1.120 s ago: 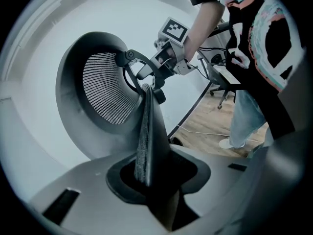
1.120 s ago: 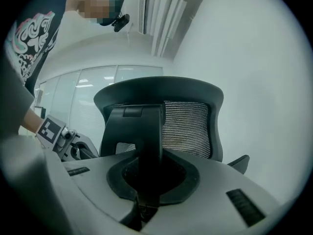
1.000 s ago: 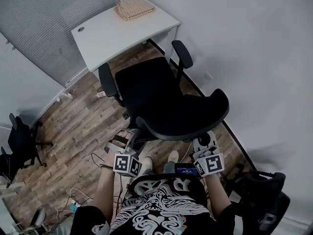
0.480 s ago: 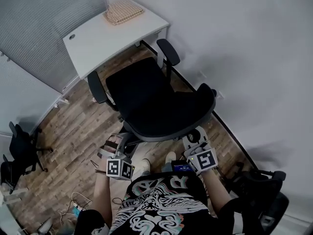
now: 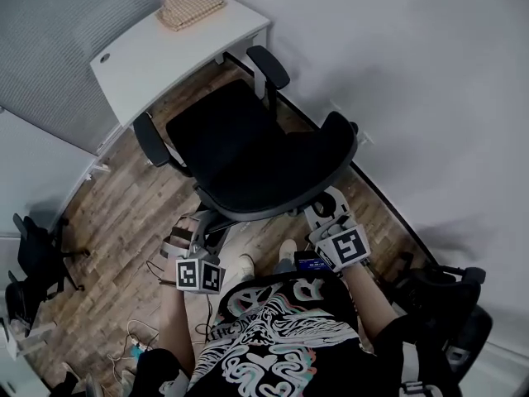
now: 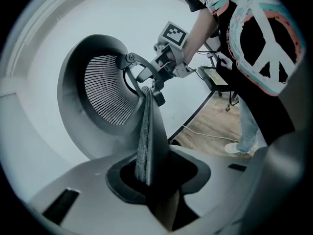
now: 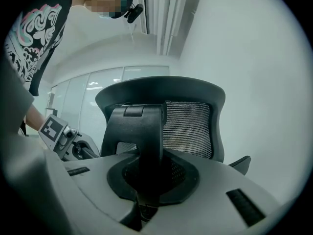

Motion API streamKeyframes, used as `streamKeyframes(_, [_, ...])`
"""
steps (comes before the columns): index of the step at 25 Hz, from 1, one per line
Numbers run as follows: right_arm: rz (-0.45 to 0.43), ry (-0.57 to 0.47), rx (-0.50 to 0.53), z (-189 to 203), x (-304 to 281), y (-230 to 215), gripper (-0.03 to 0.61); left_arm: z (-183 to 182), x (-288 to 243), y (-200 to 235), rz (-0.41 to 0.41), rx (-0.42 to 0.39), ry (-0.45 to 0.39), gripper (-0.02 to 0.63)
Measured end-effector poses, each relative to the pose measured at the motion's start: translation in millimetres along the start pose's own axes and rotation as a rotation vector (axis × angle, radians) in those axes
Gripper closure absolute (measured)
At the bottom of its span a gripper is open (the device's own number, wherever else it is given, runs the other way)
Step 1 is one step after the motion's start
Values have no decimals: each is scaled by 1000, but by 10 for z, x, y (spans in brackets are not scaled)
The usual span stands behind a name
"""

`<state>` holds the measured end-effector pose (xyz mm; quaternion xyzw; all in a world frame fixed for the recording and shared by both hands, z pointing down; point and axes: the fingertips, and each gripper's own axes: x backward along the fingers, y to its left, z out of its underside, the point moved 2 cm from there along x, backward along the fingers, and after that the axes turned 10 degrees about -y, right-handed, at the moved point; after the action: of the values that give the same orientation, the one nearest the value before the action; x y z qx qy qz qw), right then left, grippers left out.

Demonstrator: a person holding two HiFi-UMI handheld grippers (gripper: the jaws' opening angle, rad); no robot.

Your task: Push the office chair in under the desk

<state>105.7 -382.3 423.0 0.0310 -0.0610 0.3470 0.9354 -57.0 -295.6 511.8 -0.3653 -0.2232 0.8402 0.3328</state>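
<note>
The black office chair (image 5: 231,147) stands on the wood floor with its seat facing the white desk (image 5: 157,56) at the upper left; its armrests are close to the desk's front edge. My left gripper (image 5: 197,228) is shut on the left edge of the chair's mesh backrest (image 6: 105,89), whose rim runs between the jaws (image 6: 149,177). My right gripper (image 5: 329,212) is shut on the backrest's right side; in the right gripper view a black part of the backrest frame (image 7: 142,131) fills the gap at my right gripper (image 7: 146,180).
A woven mat (image 5: 190,7) lies on the desk's far corner. The white wall and its dark baseboard (image 5: 388,213) run close along the chair's right. Another black chair (image 5: 33,246) stands at the left, one more (image 5: 446,321) at the lower right. Cables (image 5: 140,337) lie on the floor.
The chair has rolled forward toward the desk with both grippers holding its backrest, and the person has stepped after it. The jaws have not changed.
</note>
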Motion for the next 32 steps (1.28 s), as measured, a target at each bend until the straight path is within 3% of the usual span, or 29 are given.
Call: streamKeyframes(32, [-126,-42,-13,38,-182,-460,520,-147,-365,102,-76,52,52,471])
